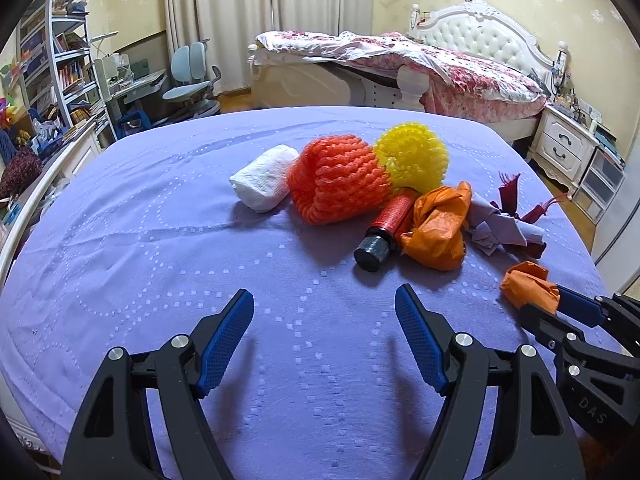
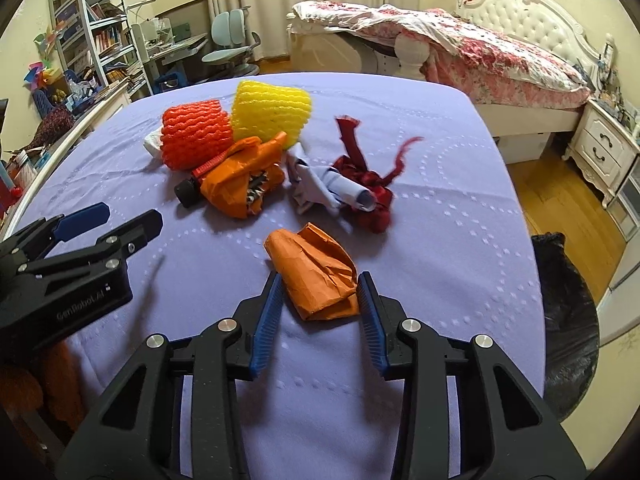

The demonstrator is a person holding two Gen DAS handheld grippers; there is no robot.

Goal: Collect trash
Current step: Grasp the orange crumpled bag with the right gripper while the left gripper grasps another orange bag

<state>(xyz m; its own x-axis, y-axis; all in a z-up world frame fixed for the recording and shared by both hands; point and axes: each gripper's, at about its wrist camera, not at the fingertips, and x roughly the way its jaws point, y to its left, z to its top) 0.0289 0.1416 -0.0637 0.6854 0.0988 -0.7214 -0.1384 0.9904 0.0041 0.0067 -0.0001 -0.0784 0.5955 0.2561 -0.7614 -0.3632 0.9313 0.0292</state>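
Between the right gripper's (image 2: 319, 288) 2 blue pads lies a crumpled orange paper wad (image 2: 316, 276), the narrowed jaws flanking it, both pads touching its sides. Beyond it sits a trash heap with an orange foam net (image 2: 196, 136). The left gripper (image 1: 324, 304) hangs wide open, empty, above the lilac tablecloth (image 1: 160, 240).

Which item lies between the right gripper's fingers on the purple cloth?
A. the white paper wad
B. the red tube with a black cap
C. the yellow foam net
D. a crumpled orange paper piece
D: the right gripper brackets the crumpled orange paper piece, apart from the pile.
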